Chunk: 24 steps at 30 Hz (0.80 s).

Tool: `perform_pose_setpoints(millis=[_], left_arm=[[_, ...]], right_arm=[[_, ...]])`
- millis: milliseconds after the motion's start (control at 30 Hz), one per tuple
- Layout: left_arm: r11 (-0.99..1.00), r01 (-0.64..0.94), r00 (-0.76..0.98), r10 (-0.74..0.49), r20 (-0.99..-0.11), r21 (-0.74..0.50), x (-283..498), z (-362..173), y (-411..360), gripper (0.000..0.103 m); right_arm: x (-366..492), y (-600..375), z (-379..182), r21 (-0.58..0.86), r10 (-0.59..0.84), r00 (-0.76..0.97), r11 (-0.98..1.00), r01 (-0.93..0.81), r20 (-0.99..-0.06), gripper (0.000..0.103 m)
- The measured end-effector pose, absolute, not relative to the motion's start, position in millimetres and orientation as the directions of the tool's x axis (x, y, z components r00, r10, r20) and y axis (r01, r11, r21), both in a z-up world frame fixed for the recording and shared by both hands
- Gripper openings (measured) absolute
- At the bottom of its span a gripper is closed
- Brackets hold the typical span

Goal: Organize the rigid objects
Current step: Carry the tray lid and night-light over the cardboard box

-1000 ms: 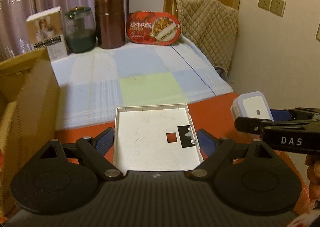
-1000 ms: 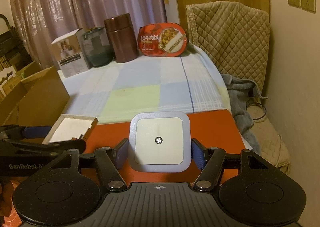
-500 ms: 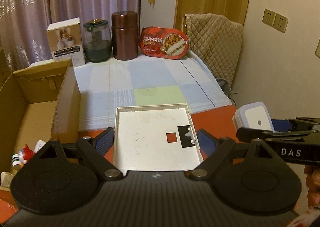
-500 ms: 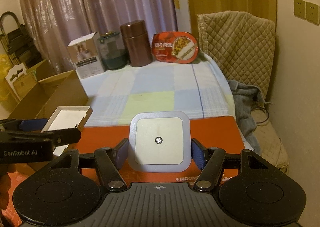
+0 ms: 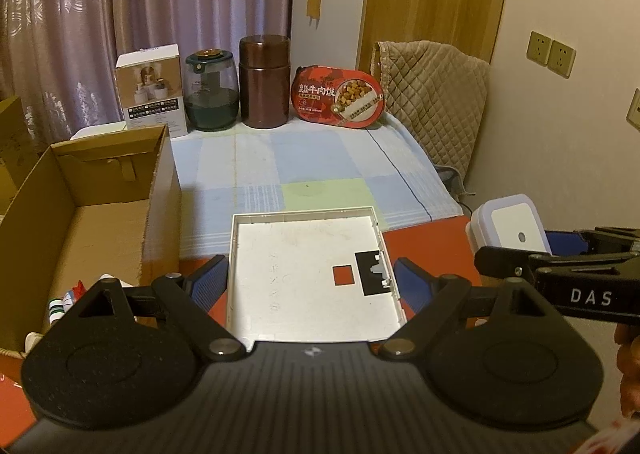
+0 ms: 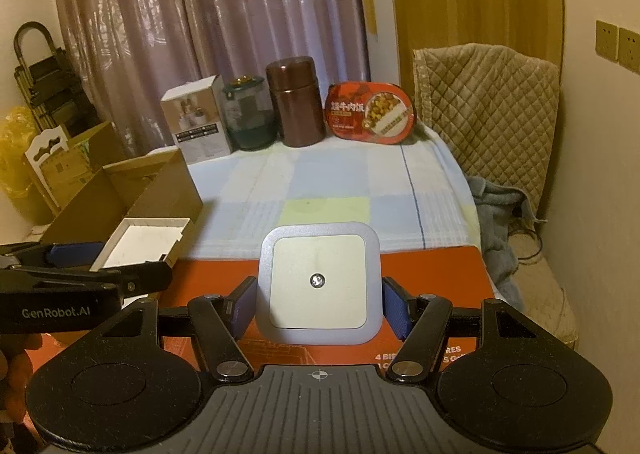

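Left wrist view: the left tongs (image 5: 312, 278) stand wide and clamp a shallow white tray (image 5: 308, 274) by its side walls, blue pads against the rims at 9 and 3 o'clock. The tray hangs above the red sheet (image 5: 424, 250) at the near edge of the worktop (image 5: 304, 157), the cardboard box (image 5: 100, 189) open at 9 o'clock. The grip bears only on thin upright rims, so the tray could likely flex or twist out if it is tilted toward the box. It could also catch the box's near wall on the way over. At 3 o'clock the right tongs hold the square white device (image 5: 516, 230), close enough to knock against the tray if both hands swing left together. The tray's near edge is hidden behind the tongs' body, and the small items in the box's near corner are too cut off to name.

Right wrist view: the right tongs (image 6: 318, 302) are partly closed on the square white device (image 6: 318, 282), pads on its left and right sides, held over the red sheet. Its smooth rounded sides probably give little purchase, so a sudden move might let it slip. The left tongs and the white tray (image 6: 144, 242) sit at 9 o'clock. The device's underside is unseen, and the box's interior is mostly hidden.
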<state>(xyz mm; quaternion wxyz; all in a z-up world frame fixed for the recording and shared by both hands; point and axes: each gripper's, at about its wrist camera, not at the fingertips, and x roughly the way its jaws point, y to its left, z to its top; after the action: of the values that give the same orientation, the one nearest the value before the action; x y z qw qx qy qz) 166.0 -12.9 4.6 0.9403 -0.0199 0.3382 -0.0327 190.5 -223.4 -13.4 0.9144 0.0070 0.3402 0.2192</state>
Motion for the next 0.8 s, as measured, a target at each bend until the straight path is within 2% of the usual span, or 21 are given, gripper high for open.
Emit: perform_pose_setpoints(millis=[400,800], left_arm=[[0.997,0.06,0.788,-0.08,-0.61,-0.052,141,26,1,0.086],[0.998,0.043,0.809,-0.057,-0.585,-0.039,116,48,46,0.086]], right_arm=[[168,-209,7,0.16,0.405,0.7,0.907,-0.39,-0.589,0.062],[144,-167,26,0.146,0.423,0.703,0.896,-0.42,-0.571,0.062]])
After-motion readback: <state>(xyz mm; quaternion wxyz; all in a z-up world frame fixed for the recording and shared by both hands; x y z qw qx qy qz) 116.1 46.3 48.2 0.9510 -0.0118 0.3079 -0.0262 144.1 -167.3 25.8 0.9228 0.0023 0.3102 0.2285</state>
